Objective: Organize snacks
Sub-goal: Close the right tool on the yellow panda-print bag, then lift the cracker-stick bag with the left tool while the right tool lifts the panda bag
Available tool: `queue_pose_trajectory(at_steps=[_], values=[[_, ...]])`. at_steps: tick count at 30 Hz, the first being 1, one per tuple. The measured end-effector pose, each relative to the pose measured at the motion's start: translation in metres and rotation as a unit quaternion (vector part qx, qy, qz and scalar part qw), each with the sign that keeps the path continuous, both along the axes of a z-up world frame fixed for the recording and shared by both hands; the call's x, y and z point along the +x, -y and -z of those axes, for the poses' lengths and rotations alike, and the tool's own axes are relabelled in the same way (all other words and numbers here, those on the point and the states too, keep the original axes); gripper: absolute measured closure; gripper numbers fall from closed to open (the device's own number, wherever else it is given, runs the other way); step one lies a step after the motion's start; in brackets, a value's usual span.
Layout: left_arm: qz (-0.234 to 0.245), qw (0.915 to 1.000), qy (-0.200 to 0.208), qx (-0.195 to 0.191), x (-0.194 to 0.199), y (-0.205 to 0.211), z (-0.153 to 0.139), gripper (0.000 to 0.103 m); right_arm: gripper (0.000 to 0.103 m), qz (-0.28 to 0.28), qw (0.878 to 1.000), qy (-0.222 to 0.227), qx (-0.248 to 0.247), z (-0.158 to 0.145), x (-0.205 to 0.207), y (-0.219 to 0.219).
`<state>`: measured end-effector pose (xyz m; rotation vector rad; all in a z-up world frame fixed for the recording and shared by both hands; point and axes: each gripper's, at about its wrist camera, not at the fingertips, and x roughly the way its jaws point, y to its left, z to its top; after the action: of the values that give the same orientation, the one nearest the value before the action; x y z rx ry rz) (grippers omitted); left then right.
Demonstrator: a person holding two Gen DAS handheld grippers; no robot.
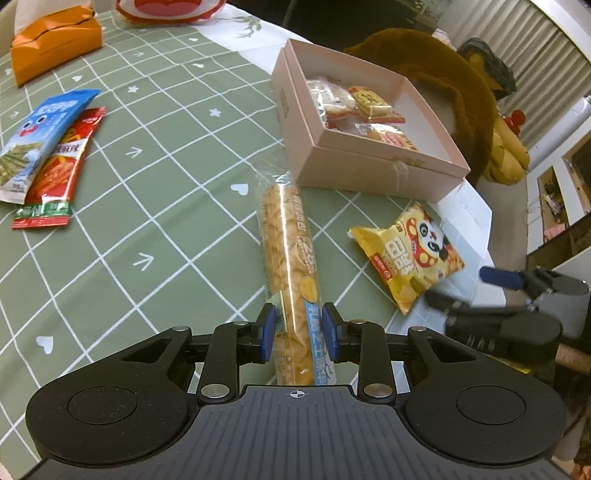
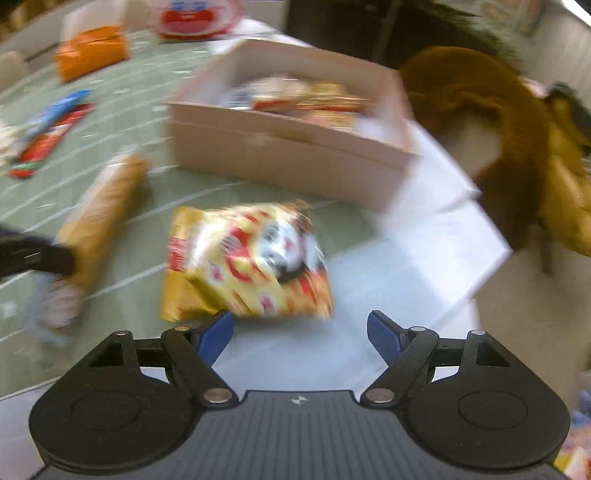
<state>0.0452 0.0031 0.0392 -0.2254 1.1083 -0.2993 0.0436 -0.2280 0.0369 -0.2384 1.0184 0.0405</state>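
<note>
My left gripper [image 1: 298, 334] is shut on the near end of a long clear pack of yellow biscuits [image 1: 288, 254] that lies on the green checked tablecloth; the pack shows blurred in the right wrist view [image 2: 99, 210]. My right gripper [image 2: 300, 334] is open, just short of a yellow panda snack bag [image 2: 247, 262], and nothing is between its fingers. That bag [image 1: 408, 258] lies right of the biscuit pack. A pink open box [image 1: 369, 166] holding several small snack packs stands behind both, and shows in the right wrist view [image 2: 288, 155].
A blue pack [image 1: 40, 136] and a red pack [image 1: 59, 170] overlap at the left. An orange bag [image 1: 55, 40] and a red-and-white bag [image 1: 166, 11] lie at the back. A brown plush toy [image 1: 461, 92] sits past the table's right edge. White paper [image 1: 469, 218] lies under the box.
</note>
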Motion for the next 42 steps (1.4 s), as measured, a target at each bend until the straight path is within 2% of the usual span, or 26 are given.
queue_pose_trajectory(at_steps=[2,6,8,10,16,21,26,30,33,37,40,42], values=[[-0.002,1.0,0.0,0.0,-0.001,0.0,0.0,0.071,0.023,0.018,1.0,0.004,0.022,-0.003,0.002,0.011],[-0.003,1.0,0.001,0.002,-0.001,0.0,-0.001,0.071,0.023,0.054,0.991,0.008,0.121,-0.016,0.004,0.031],[-0.003,1.0,0.001,0.004,-0.002,0.001,-0.001,0.071,0.023,0.07,0.986,0.014,0.151,-0.02,0.011,0.031],[-0.001,1.0,0.001,0.007,-0.003,0.002,-0.002,0.071,0.023,0.071,0.985,0.018,0.159,-0.021,0.018,0.025],[-0.001,1.0,0.0,0.008,-0.005,0.003,-0.002,0.071,0.023,0.039,0.993,0.023,0.114,-0.001,0.04,-0.012],[-0.002,1.0,-0.002,0.004,-0.005,0.002,-0.001,0.071,0.023,-0.051,0.996,0.034,0.064,0.002,0.02,-0.033],[-0.004,1.0,-0.004,0.0,-0.003,0.003,0.0,0.071,0.022,-0.115,0.991,0.06,0.004,0.004,-0.009,-0.028],[-0.003,1.0,-0.004,0.001,-0.003,0.004,0.0,0.071,0.022,-0.121,0.99,0.071,-0.024,0.0,-0.017,-0.013],[-0.004,1.0,-0.004,0.001,-0.003,0.005,0.0,0.071,0.022,-0.1,0.993,0.07,0.008,-0.011,-0.019,0.004],[-0.006,1.0,-0.005,-0.001,-0.003,0.004,0.0,0.071,0.022,-0.042,0.994,0.031,0.095,-0.023,-0.012,0.03],[-0.005,1.0,-0.005,-0.001,-0.003,0.004,0.0,0.071,0.022,0.017,0.988,-0.007,0.151,-0.024,-0.004,0.051],[-0.006,1.0,-0.005,-0.002,-0.003,0.004,0.0,0.071,0.022,0.06,0.977,-0.053,0.197,-0.018,0.003,0.066]])
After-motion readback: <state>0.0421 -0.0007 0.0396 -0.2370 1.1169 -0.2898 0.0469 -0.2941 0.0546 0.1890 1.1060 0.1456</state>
